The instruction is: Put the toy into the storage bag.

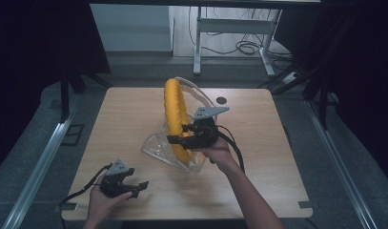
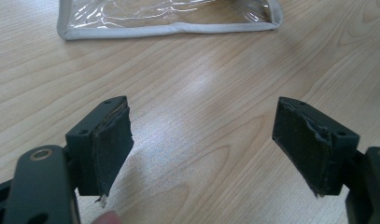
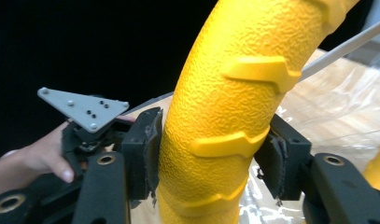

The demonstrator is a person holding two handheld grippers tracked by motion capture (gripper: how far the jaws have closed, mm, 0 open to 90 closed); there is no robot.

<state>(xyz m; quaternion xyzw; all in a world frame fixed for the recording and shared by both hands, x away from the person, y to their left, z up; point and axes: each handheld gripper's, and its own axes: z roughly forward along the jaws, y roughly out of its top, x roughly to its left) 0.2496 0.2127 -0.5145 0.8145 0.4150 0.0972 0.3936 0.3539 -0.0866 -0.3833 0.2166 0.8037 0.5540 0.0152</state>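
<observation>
Your left gripper [image 2: 201, 140] sits low over the wooden table [image 2: 201, 84], its two black jaws spread wide apart with nothing between them. The pads [image 2: 114, 149] look worn and ragged at their edges. Well ahead of the jaws lies a clear plastic pouch [image 2: 169, 16], its grey bound edge facing you.

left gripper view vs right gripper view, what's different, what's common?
Left gripper view alone: its tool open over bare wooden table, with the grey-trimmed edge of the clear plastic bag lying flat beyond.

Right gripper view alone: its tool shut on the textured yellow ring, held upright, plus the left tool in a hand farther off.

Both: clear plastic bag, wooden table.
</observation>
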